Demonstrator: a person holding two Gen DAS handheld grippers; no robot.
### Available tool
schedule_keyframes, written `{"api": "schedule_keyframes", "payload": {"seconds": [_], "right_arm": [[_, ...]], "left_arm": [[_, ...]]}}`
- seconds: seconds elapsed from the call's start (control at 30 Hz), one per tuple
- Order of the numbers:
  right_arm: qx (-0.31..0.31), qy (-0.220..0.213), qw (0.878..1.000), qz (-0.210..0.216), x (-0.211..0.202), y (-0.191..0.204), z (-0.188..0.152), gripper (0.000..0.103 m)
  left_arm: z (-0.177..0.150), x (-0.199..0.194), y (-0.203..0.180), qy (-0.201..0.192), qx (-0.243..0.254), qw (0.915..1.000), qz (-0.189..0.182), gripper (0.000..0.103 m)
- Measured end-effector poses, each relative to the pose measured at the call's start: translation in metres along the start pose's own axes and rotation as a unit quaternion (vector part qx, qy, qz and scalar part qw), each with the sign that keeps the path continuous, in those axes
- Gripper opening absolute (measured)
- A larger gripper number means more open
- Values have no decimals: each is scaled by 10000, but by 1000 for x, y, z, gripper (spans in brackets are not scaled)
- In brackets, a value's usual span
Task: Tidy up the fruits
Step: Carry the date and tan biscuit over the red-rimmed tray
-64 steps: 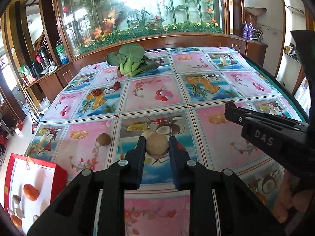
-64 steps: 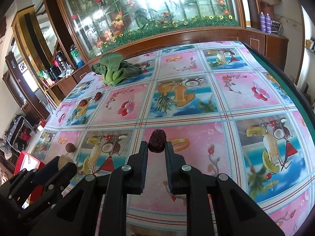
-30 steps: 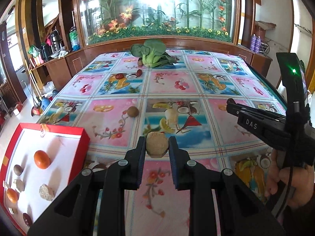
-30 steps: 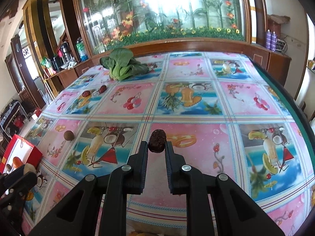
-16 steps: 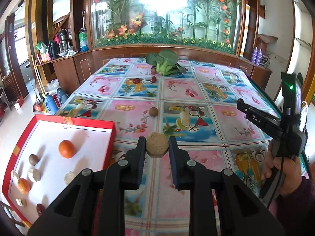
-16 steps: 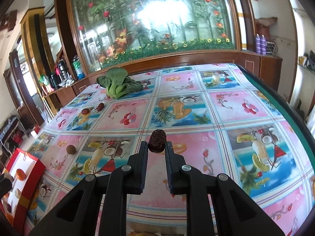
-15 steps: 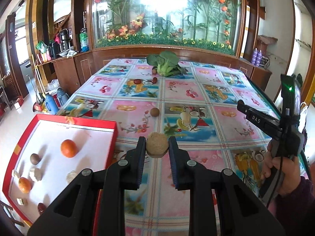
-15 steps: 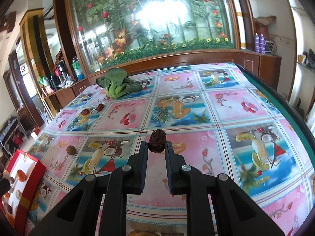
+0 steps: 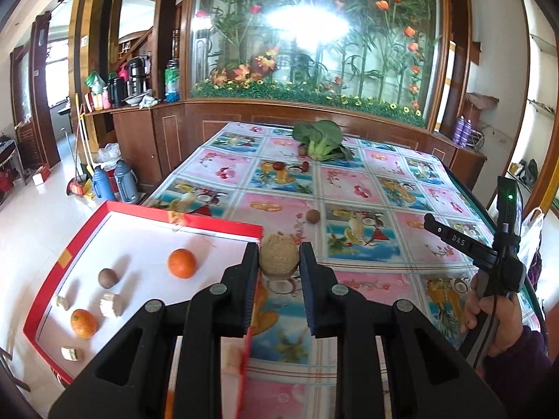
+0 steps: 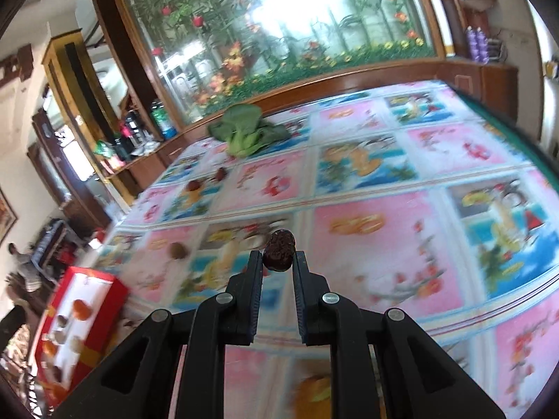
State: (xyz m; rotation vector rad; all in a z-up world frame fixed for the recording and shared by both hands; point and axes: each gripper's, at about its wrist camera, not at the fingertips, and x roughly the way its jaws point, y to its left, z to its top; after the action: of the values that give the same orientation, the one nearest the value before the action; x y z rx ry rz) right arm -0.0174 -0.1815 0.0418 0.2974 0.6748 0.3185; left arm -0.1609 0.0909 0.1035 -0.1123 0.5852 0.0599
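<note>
Left gripper (image 9: pixel 278 265) is clamping tan round fruit (image 9: pixel 278 256) over red tray's (image 9: pixel 84 228) right edge for drop-off; right gripper (image 10: pixel 278 269) is pinching dark wrinkled fruit (image 10: pixel 279 250), waiting over table (image 10: pixel 377 244).

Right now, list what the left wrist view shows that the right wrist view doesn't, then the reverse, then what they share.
Only the left wrist view: the left gripper clamped on a tan rough ball, and the hand holding the right gripper. Only the right wrist view: the right gripper clamped on a dark wrinkled fruit. Both: the red tray, the leafy greens, and a small brown fruit on the tablecloth.
</note>
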Motion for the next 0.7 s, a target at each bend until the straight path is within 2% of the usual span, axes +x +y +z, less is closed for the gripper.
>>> {"api": "schedule_keyframes", "payload": {"seconds": [0.1,0.3,0.6,0.7], "right_arm": [[35,138,9994,321,2,15,-6,15],[-313,243,9951,907,-1,67,-25,15],[-763,305,9791,1863,-9,146,-58,15],[-936,404,9739,2027,-7,165,-67,15]], "left_arm": [[-1,-1,9,-7,-59,10000,60,25],[-4,1,34,35,-226,9995,201,25],[-11,-1,69,60,-432,9978,508,25],[-14,-1,81,86,-497,9969,598,25]]}}
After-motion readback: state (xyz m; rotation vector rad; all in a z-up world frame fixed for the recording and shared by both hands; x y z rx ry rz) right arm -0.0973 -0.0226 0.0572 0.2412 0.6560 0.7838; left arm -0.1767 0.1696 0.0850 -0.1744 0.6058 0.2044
